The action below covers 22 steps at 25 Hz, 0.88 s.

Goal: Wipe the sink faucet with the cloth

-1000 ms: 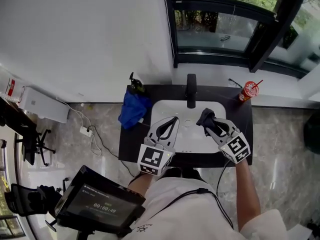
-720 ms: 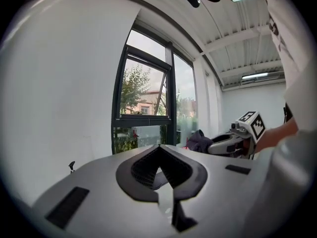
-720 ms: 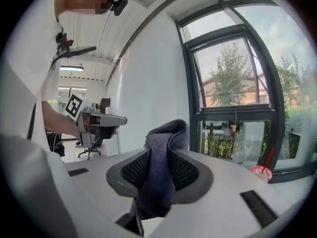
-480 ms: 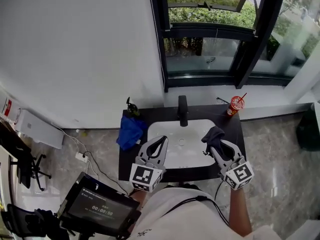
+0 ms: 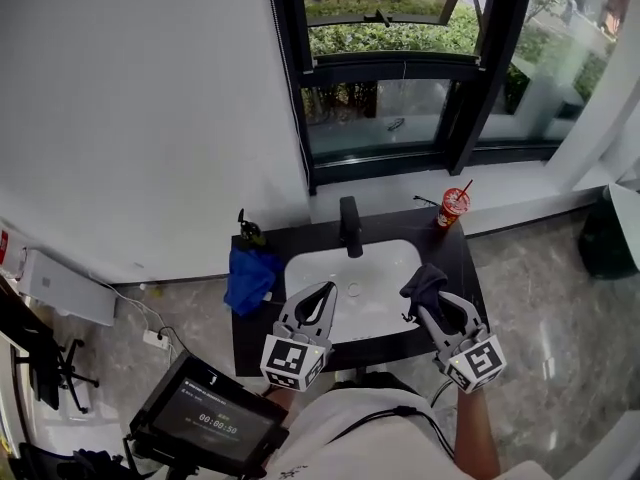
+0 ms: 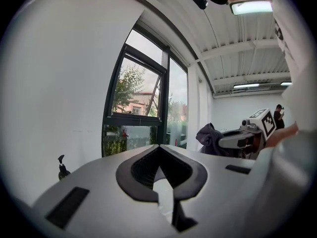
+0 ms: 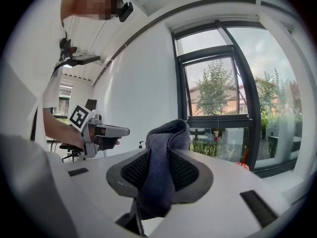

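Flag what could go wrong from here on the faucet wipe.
1. The grey cloth is only pinched in the right gripper; dragging it over the faucet may pull it free.
2. The red cup stands on the counter right of the faucet; a wide swing could tip it.

Basin (image 5: 385,268) open in front of faucet (image 5: 349,226). Blue bundle (image 5: 250,278), dispenser (image 5: 247,230) crowd left counter. Red cup (image 5: 454,206) stands back right. Window (image 5: 380,118) close behind faucet.
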{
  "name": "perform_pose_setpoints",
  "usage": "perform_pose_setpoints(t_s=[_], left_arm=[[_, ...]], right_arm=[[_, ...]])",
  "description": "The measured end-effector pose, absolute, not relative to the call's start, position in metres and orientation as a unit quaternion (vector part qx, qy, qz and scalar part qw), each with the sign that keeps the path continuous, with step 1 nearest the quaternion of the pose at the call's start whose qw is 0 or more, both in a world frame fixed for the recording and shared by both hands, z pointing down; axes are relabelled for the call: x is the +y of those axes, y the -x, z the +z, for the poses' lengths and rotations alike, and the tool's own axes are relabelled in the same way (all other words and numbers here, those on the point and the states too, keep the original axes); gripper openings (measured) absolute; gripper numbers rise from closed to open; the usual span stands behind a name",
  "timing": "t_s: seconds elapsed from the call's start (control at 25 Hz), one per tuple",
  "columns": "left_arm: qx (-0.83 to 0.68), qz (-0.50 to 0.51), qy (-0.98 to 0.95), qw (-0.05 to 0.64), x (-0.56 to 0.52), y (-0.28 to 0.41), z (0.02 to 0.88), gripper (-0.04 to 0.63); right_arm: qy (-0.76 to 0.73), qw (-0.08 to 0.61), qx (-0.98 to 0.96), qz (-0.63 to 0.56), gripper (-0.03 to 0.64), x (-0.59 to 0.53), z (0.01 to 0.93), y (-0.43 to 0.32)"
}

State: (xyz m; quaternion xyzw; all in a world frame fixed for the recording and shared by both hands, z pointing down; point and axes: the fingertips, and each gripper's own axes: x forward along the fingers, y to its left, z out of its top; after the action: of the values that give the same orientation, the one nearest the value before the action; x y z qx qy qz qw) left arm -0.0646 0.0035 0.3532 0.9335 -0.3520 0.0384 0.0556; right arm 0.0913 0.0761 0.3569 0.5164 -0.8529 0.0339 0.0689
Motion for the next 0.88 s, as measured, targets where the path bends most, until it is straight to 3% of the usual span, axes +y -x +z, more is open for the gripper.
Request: perform_pose_setpoints(t_s=[0.44,0.88], left_arm=[[-0.338,0.032,-0.940,0.030,0.077,0.036,0.329,-0.006],[-0.401,0.031,-0.915,0.031,0.273,0.036,0.335,-0.006]], right_arm=[[-0.503,0.029,-0.864,0.026,0.115,0.152,0.329,-0.087],[-0.475,0.048,-0.878,0.039,0.115,0.325,0.349,-0.096]])
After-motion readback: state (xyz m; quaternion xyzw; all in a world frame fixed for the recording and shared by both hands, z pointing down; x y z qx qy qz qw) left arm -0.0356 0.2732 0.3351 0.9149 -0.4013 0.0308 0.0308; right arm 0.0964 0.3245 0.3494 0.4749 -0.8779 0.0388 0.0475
